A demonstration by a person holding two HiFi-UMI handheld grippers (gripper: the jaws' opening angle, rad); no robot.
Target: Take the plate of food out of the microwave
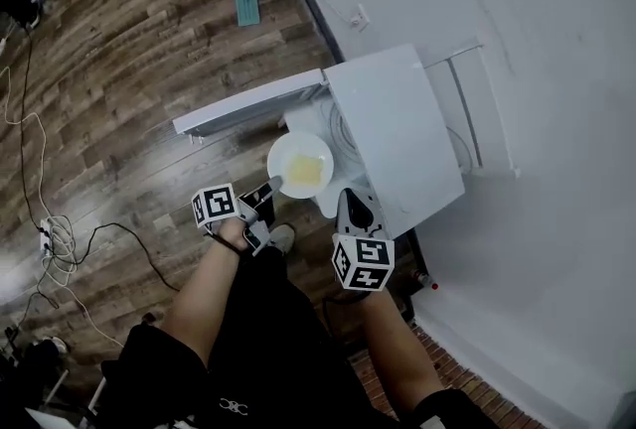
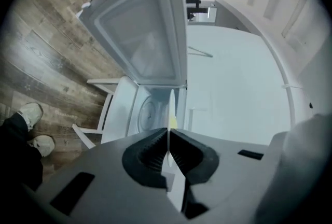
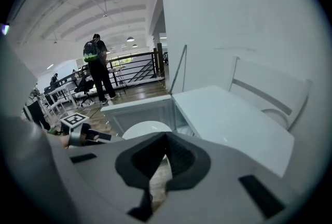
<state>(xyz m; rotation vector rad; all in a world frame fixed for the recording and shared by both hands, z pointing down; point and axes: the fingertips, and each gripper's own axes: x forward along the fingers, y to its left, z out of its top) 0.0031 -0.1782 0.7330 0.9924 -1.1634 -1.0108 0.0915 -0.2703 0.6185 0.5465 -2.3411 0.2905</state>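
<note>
**Sam:** What are the jaws doing?

**Mia:** The left gripper (image 2: 168, 132) has its jaws shut tight on the near rim of the plate (image 1: 278, 159). It holds the plate by one edge only. The right gripper (image 3: 166, 137) has its jaws pressed close together with nothing in them. It sits just beside the plate, near the front corner of the microwave (image 1: 397, 129).

**Sam:** Where is the plate?

**Mia:** It is up in the air at the mouth of the microwave, between the open door (image 1: 248, 104) and the box. It looks mostly out. The yellow food (image 1: 306, 169) lies flat in the middle.

**Sam:** So how do we do this bit well?

**Mia:** I think the big thing is to hold the plate flat. With a grip on one edge, the far side can dip, and then the food could slide off. Squeeze hard, because the rim is thin and smooth and may slip. Pull straight back, slowly, toward the person.

**Sam:** Anything to bump into?

**Mia:** The door stands wide open on the left, so steer the plate away from it. The right gripper should not knock the rim. It could go under the other side to help if the plate tips.

**Sam:** And if it falls?

**Mia:** Under it is the hard wood floor (image 1: 149, 70). So no rushing.
</note>
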